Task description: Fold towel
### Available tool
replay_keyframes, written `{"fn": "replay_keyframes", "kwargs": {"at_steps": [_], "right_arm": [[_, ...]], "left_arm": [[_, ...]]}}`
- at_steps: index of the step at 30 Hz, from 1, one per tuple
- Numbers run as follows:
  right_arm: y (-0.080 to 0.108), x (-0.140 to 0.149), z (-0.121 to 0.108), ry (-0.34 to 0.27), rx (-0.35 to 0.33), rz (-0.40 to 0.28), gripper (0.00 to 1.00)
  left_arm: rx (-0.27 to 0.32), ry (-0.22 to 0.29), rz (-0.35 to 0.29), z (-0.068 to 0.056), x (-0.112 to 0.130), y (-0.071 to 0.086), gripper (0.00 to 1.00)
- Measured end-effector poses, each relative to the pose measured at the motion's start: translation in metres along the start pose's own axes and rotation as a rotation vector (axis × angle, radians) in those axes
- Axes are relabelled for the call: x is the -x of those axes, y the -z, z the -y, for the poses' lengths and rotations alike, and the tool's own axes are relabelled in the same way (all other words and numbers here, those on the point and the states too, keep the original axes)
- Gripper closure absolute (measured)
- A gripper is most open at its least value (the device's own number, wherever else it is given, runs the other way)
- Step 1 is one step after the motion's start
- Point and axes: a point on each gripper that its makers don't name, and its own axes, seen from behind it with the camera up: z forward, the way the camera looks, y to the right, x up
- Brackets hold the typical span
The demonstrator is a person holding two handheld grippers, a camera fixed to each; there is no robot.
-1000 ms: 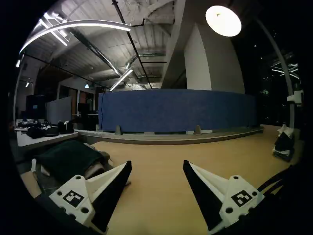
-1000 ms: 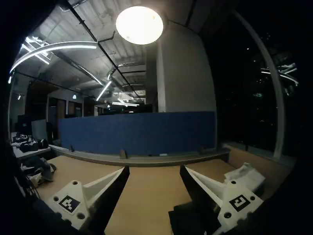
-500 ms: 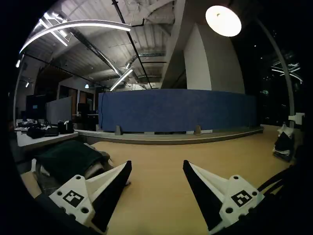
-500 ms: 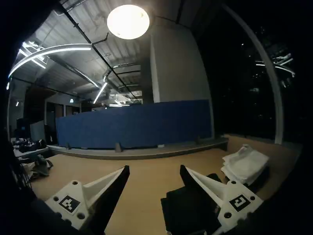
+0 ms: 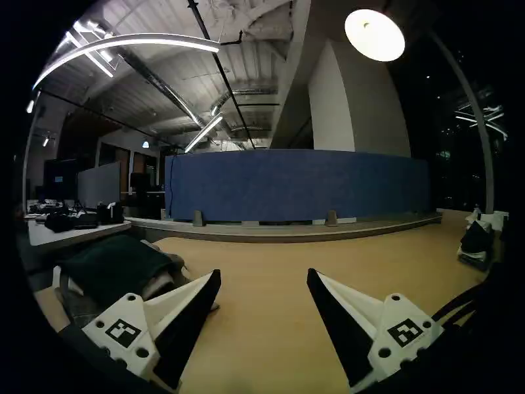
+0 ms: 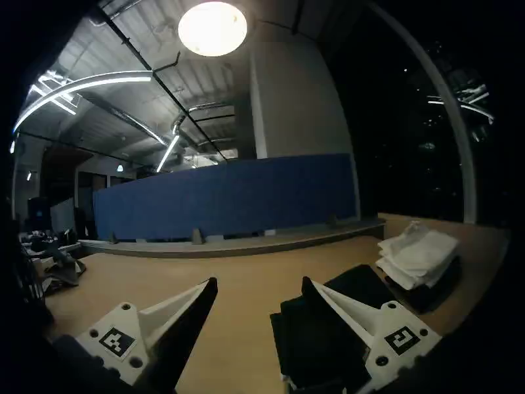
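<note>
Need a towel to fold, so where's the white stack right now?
In the right gripper view, the white stack sits at the right of the table, on darker cloth, just beyond the black towel beside the right tongs.

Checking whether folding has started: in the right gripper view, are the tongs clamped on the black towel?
No, the right tongs stand wide open, and the black towel lies loose behind one finger.

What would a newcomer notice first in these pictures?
The bright round lamp overhead and the long blue partition behind the wooden table stand out. In the right gripper view, a dark towel lies by the open right gripper, with white folded towels to its right.
</note>
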Motion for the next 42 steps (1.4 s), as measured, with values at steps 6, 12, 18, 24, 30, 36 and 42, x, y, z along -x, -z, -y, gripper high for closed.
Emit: {"fn": "replay_keyframes", "kwargs": {"at_steps": [6,12,18,24,30,36,42], "right_arm": [[0.000,0.004,0.005,0.040,0.003,-0.005,0.00],[0.001,0.007,0.011,0.087,0.004,-0.001,0.00],[0.001,0.007,0.011,0.110,0.014,-0.001,0.00],[0.002,0.008,0.012,0.109,0.011,0.001,0.00],[0.002,0.007,0.012,0.108,0.009,0.003,0.00],[0.002,0.007,0.012,0.109,0.009,0.003,0.00],[0.002,0.008,0.012,0.109,0.009,0.003,0.00]], "left_arm": [[0.000,0.000,0.000,0.000,0.000,0.000,0.03],[0.000,0.000,0.000,0.000,0.000,0.000,0.03],[0.000,0.000,0.000,0.000,0.000,0.000,0.02],[0.000,0.000,0.000,0.000,0.000,0.000,0.02],[0.000,0.000,0.000,0.000,0.001,0.000,0.03],[0.000,0.000,0.000,0.000,0.000,0.000,0.02],[0.000,0.000,0.000,0.000,0.000,0.000,0.02]]}}
